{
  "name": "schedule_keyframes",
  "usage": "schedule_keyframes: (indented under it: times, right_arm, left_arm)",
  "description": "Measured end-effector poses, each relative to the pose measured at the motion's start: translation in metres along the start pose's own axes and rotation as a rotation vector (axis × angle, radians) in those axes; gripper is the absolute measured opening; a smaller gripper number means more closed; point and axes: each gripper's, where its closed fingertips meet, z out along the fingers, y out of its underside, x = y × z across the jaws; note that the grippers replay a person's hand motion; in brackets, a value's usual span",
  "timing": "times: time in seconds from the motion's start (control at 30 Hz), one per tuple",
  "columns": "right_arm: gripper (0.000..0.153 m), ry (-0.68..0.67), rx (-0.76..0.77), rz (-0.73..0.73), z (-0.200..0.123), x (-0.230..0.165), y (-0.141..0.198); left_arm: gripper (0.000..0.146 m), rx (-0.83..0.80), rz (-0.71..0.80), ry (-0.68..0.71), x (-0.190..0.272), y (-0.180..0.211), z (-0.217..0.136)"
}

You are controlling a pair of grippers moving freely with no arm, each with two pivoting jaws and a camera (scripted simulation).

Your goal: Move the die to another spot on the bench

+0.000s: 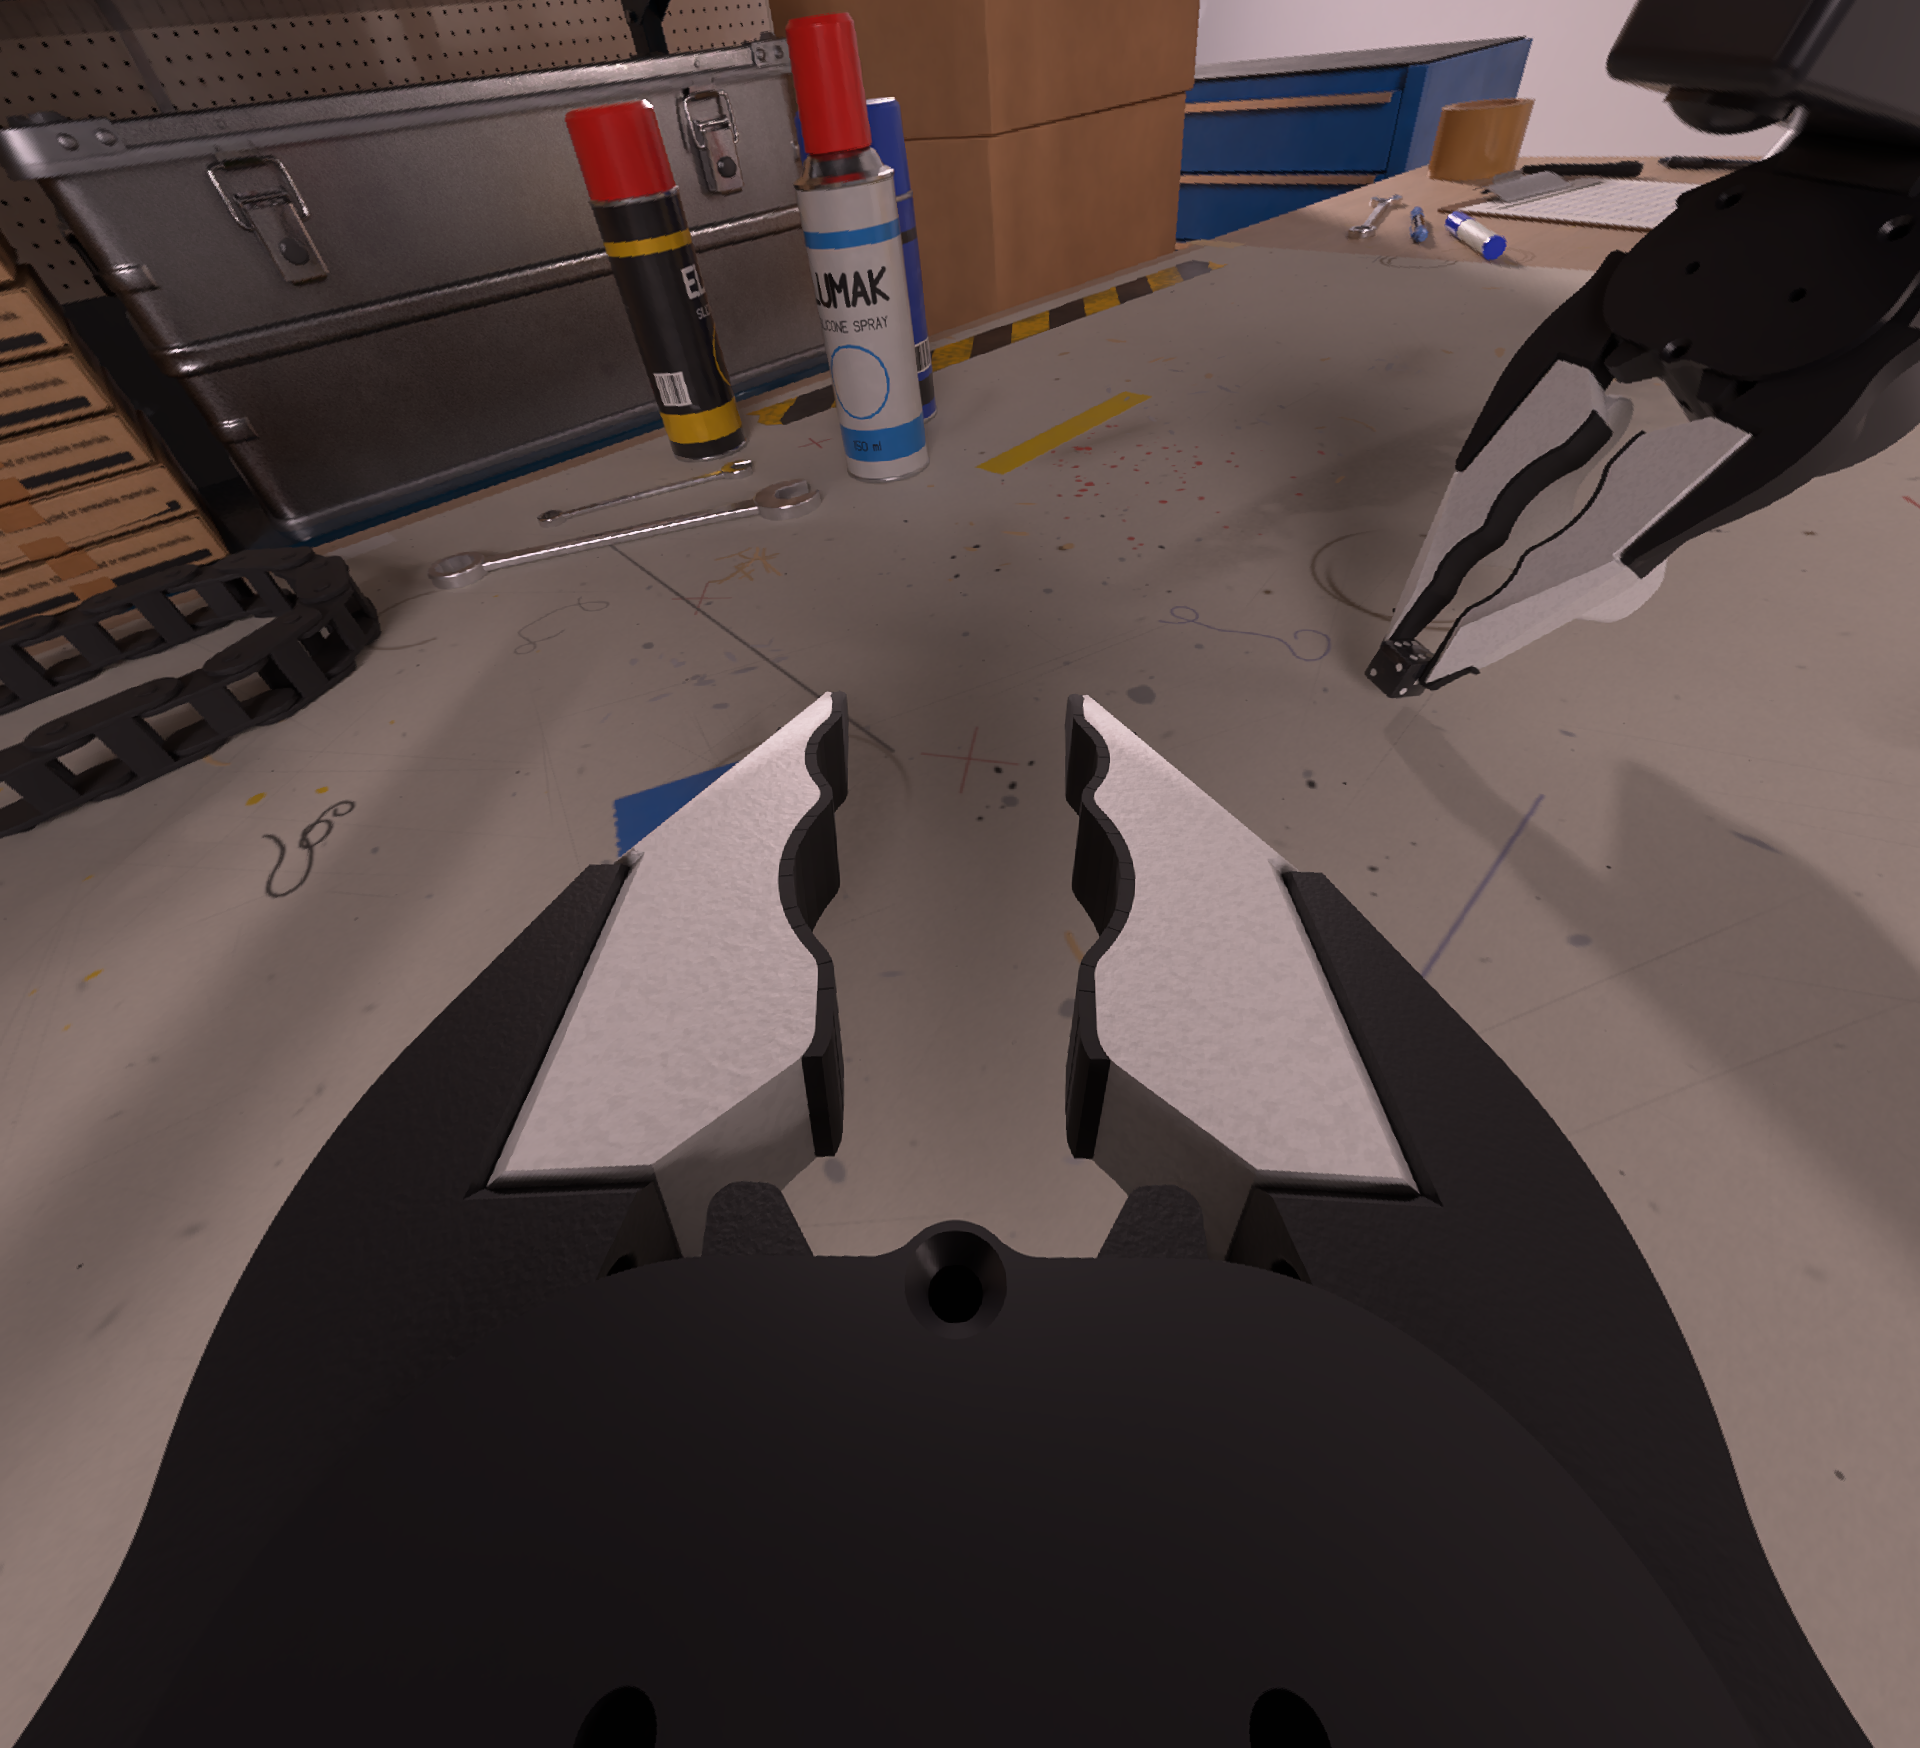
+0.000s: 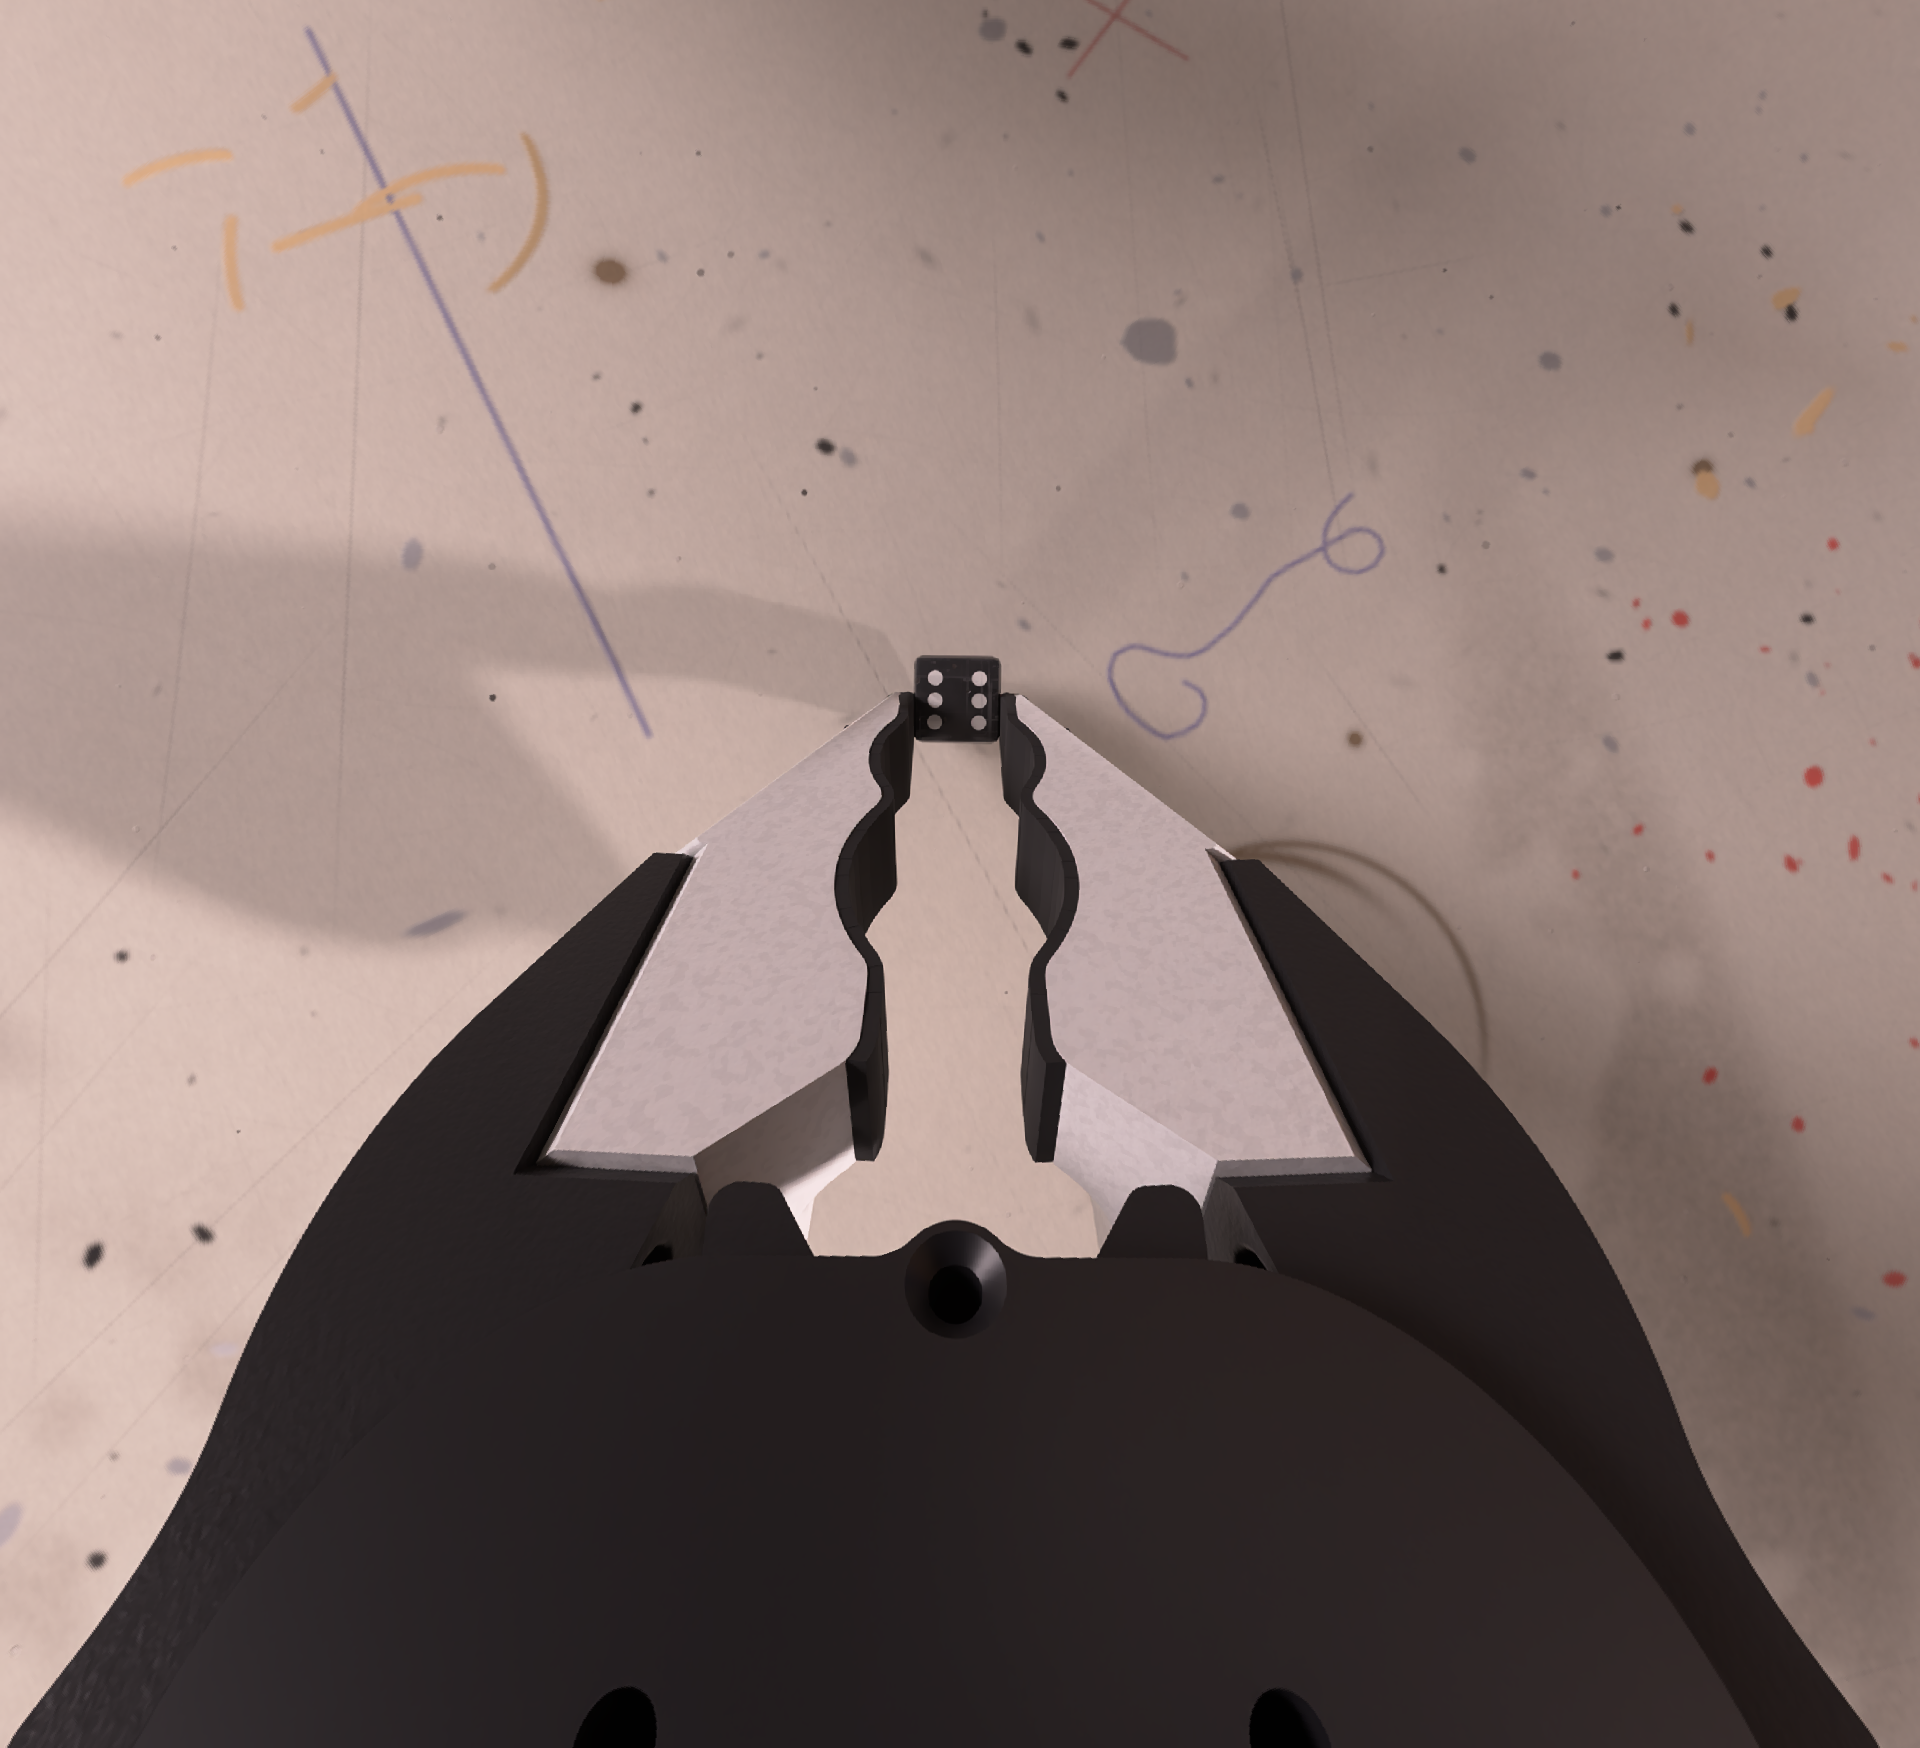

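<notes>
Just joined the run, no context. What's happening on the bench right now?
The right gripper has its fingertips closed on a small black die, six pips facing the camera. In the left wrist view the die sits at or just above the bench; contact is unclear. The left gripper hangs open over the bench, holding nothing. Spray cans, wrenches and a metal case sit at the back, untouched.

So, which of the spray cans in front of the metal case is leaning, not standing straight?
The black can with yellow bands and a red cap leans against the metal case. The white-and-blue can beside it stands upright.
</notes>
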Motion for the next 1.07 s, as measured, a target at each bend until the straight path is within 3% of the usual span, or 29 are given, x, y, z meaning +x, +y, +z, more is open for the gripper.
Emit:
schedule_keyframes:
  times: [0.5, 0.6, 0.7, 0.83, 1.07]
  right_arm:
    - [0.016, 0.014, -0.002, 0.022, 0.002, -0.002, 0.005]
    - [0.044, -0.001, 0.014, 0.042, 0.002, -0.002, 0.003]
    - [0.047, 0.006, 0.053, 0.053, -0.005, 0.003, -0.005]
    - [0.047, 0.074, 0.144, 0.065, -0.036, 0.027, -0.024]
    - [0.047, 0.29, 0.326, 0.165, -0.119, 0.111, -0.049]
  left_arm:
    - [0.042, 0.008, -0.026, 0.028, 0.001, -0.001, -0.001]
    - [0.042, 0.01, -0.028, 0.027, 0.0, -0.001, -0.001]
    - [0.042, 0.01, -0.03, 0.026, 0.0, -0.001, -0.001]
    - [0.042, 0.006, -0.028, 0.027, 0.0, 0.0, 0.0]
    - [0.042, 0.003, -0.037, 0.03, 0.0, 0.0, 0.0]
